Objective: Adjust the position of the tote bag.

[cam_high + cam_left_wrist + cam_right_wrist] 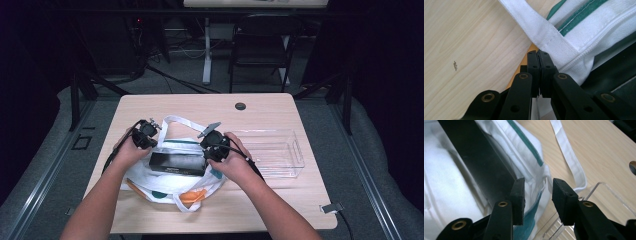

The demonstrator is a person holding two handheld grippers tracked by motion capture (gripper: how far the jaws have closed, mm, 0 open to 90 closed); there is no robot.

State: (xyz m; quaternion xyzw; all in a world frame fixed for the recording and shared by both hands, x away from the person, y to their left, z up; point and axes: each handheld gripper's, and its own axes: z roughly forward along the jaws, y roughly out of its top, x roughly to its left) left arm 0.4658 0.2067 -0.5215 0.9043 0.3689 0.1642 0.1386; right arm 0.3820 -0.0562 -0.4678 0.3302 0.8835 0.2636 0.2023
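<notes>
Left gripper (pixel 539 53): jaws pressed together at the hem of the white tote bag (pixel 172 192), mid-desk (pixel 150 107). Black box (pixel 177 164): lying in the bag's mouth. Right gripper (pixel 537 186): jaws spread astride the bag's other edge. Clear plastic bin (pixel 280 150): just beside, right.

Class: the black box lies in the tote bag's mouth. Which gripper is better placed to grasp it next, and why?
Right. The right gripper is open beside the black box; the left gripper looks shut at the tote bag rim.
</notes>
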